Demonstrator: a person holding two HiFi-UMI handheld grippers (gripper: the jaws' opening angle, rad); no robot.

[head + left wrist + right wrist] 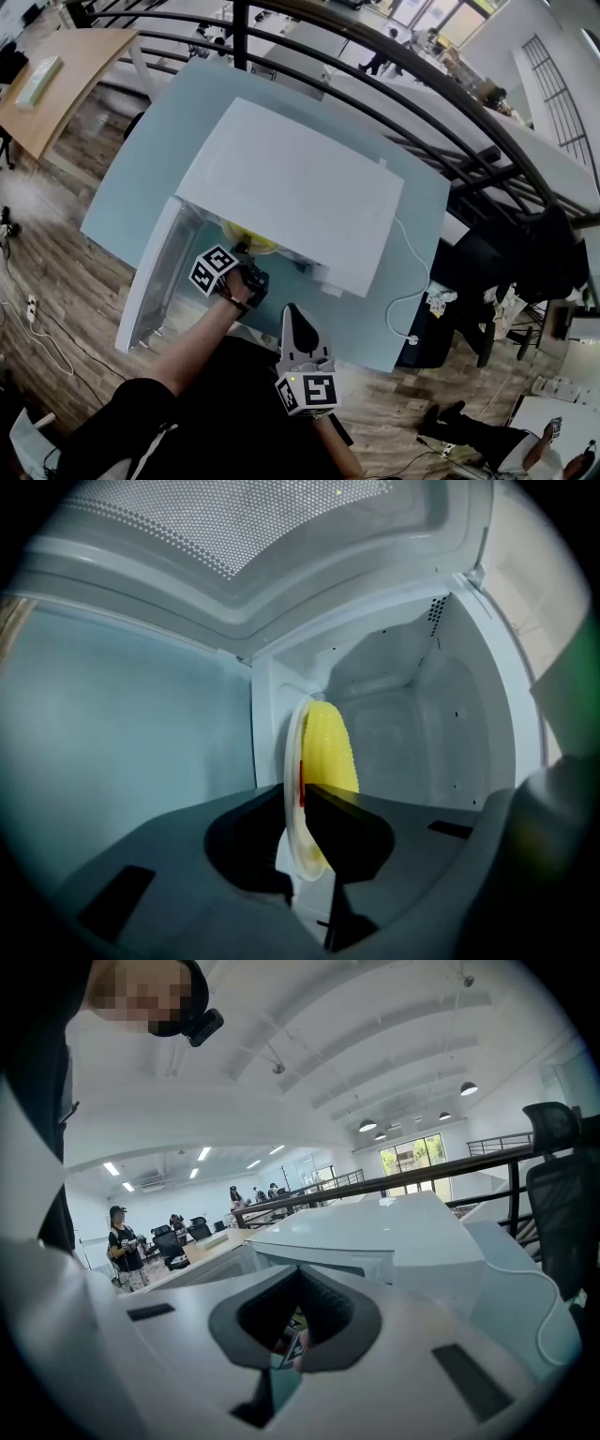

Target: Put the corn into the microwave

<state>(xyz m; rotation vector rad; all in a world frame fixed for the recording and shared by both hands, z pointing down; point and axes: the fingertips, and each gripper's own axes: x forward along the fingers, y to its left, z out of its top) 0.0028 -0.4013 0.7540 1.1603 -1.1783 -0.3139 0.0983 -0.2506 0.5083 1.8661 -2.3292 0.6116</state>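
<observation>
The left gripper [246, 261] is seen at the mouth of the microwave [300, 187], beside its open door [155, 272]; the corn [248, 240] sits just inside. The right gripper [292, 319] is held back in front of the microwave.

In the left gripper view, the jaws are clamped on the rim of a plate [291, 733] bearing the corn, within the microwave's cavity. The placing step is judged in hand; next, the plate must be levelled, lowered and released.

In the right gripper view, the jaws are drawn together — nothing is held.

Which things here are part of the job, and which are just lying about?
Part of the job: corn on a plate, held by the left gripper; microwave, door open.
Lying about: right gripper, shut and idle; white cable; black chair.
</observation>
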